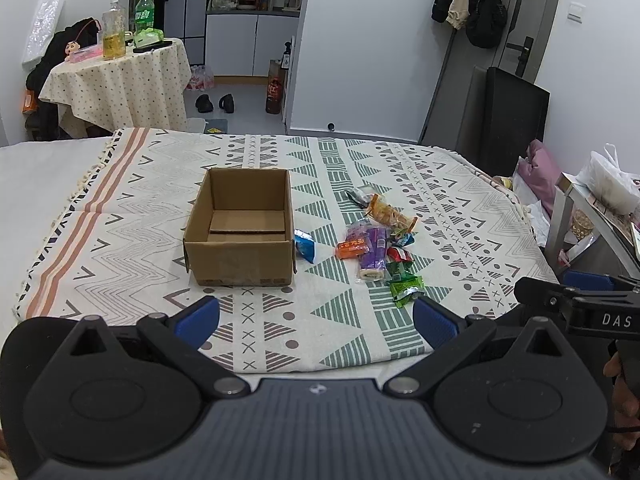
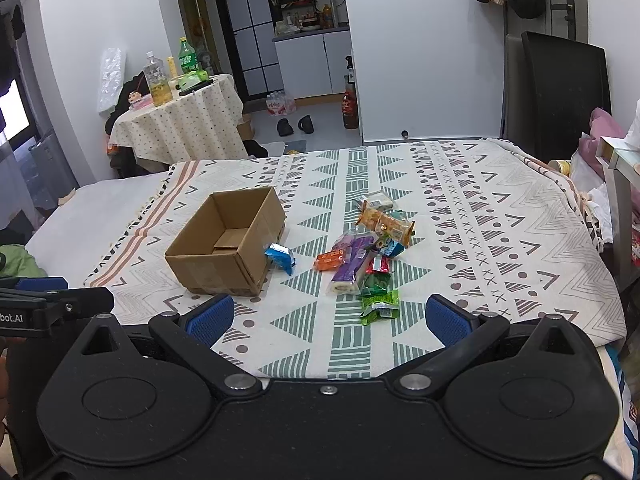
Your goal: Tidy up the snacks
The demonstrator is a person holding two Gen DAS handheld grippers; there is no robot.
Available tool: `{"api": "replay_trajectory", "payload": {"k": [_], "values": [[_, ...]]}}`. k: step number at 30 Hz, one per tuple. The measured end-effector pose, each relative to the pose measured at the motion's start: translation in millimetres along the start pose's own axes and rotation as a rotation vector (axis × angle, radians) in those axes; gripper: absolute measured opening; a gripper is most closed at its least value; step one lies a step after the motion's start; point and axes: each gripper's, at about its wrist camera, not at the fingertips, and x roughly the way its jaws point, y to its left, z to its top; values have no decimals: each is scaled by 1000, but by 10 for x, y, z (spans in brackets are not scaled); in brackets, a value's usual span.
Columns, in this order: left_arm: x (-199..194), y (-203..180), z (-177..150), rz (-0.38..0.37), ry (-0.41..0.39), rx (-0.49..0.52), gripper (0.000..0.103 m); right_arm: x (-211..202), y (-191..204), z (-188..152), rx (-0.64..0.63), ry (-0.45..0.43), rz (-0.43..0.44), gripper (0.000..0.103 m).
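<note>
Both tools point(image 1: 316, 320) point(image 2: 330, 318) gape; snacks point(image 1: 376, 240) beside seemingly empty box point(image 1: 240, 232).

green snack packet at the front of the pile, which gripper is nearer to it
Right, by a small margin. The green snack packet lies between the right gripper fingers; it sits off by the left gripper right finger.

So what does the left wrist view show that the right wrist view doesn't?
Only the left wrist view shows the right gripper entering at the right edge, a door handle and a white plastic bag.

Only the right wrist view shows the left gripper at the left edge and a bright window.

Both show the empty cardboard box, the blue packet beside it, the purple roll, the green packets, and each camera's own gripper open.
</note>
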Motion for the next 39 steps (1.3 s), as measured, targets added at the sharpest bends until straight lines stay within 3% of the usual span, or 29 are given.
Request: {"api": "replay_trajectory", "payload": {"k": [18, 39], "values": [[539, -104, 215, -14, 50, -22, 102, 478, -281, 51, 37, 65, -27, 103], [1342, -147, 375, -31, 104, -72, 100, 1262, -611, 53, 158, 162, 72, 103]]}}
